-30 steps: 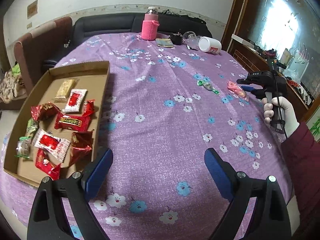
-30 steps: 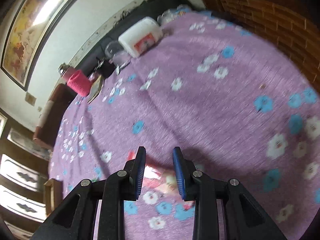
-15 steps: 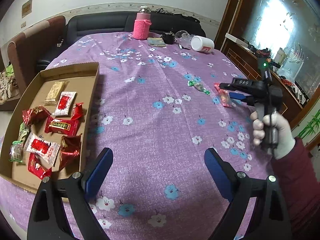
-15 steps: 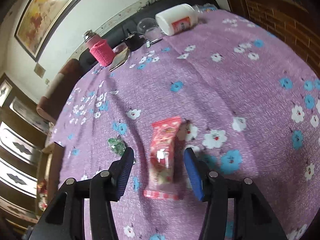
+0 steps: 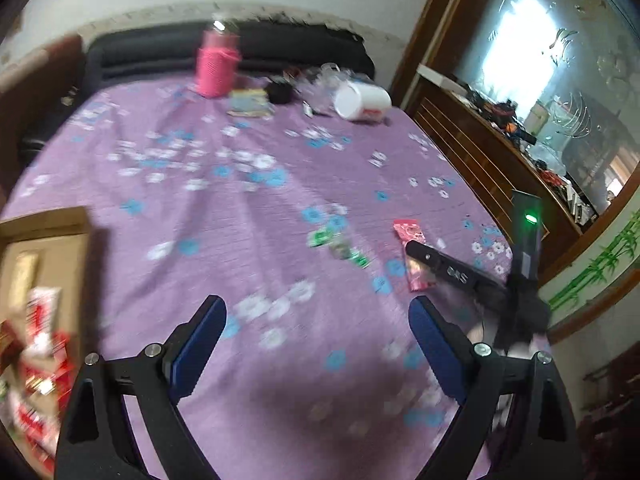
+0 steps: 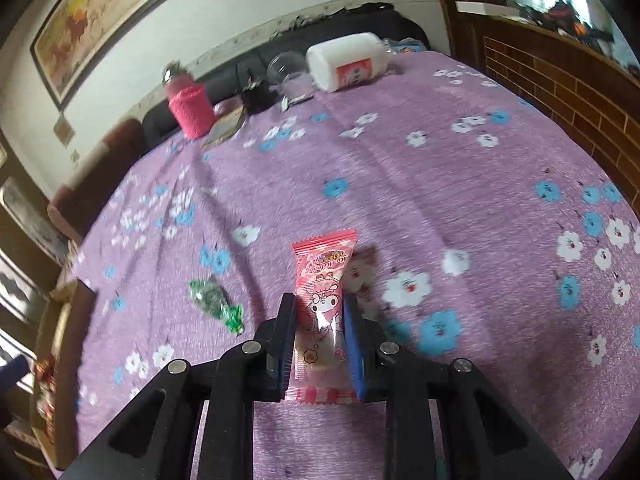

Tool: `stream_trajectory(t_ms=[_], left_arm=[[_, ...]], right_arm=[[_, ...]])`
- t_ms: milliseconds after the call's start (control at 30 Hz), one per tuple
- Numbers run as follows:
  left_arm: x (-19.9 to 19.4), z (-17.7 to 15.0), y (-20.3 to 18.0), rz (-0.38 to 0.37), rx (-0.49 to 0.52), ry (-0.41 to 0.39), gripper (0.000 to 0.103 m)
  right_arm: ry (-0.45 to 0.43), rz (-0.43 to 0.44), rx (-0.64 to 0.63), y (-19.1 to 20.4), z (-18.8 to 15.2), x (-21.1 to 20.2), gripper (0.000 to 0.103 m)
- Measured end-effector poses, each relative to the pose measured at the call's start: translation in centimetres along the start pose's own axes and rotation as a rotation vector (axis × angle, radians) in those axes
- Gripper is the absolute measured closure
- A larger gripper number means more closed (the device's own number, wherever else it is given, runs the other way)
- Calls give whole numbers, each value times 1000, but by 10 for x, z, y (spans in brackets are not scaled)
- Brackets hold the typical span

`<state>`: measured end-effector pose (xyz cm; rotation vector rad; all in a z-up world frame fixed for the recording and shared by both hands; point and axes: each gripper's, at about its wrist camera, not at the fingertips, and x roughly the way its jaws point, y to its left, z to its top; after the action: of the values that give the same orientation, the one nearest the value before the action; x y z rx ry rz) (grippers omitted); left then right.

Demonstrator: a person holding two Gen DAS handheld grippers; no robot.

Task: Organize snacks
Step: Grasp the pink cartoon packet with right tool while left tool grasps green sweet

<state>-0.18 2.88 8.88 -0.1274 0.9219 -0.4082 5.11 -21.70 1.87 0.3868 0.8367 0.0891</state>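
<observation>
My right gripper [image 6: 319, 312] is shut on a pink snack packet [image 6: 323, 280] that lies lengthwise between its fingers on the purple flowered tablecloth. The packet also shows in the left wrist view [image 5: 412, 256] under the right gripper [image 5: 412, 250]. A green-wrapped candy [image 6: 216, 303] lies just left of the packet, seen too in the left wrist view [image 5: 338, 245]. My left gripper [image 5: 316, 332] is open and empty above the cloth. A cardboard tray [image 5: 44, 228] with several red-wrapped snacks sits at the far left.
A pink bottle [image 5: 218, 65], a white jar on its side [image 5: 362, 100], a small book [image 5: 249, 102] and clutter stand at the table's far end before a dark sofa. A wooden sideboard [image 5: 492, 164] runs along the right.
My right gripper has closed its fingers onto the pink packet, which lay between open fingers before. My left gripper has swung right, so the tray slid to the left edge.
</observation>
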Motion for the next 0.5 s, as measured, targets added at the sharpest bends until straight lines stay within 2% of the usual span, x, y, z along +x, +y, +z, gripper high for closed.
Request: stream_trajectory(t_ms=[67, 133, 300, 367, 433, 467, 500], left_arm=[[33, 14, -9, -33, -7, 46, 13], [59, 23, -16, -35, -18, 74, 24], [113, 38, -27, -1, -34, 126, 25], [129, 38, -30, 19, -32, 154, 29], [144, 38, -35, 49, -10, 185, 48], [147, 38, -38, 73, 10, 181, 50], [147, 38, -43, 95, 42, 163, 60]], right_arm=[[-3, 29, 31, -6, 3, -2, 79], [4, 48, 65, -14, 5, -1, 79], [3, 94, 126, -25, 11, -5, 79], [-8, 102, 139, -27, 12, -9, 79], [-15, 117, 156, -30, 13, -11, 79], [-17, 121, 163, -31, 14, -12, 79], [-20, 124, 170, -32, 14, -13, 79]])
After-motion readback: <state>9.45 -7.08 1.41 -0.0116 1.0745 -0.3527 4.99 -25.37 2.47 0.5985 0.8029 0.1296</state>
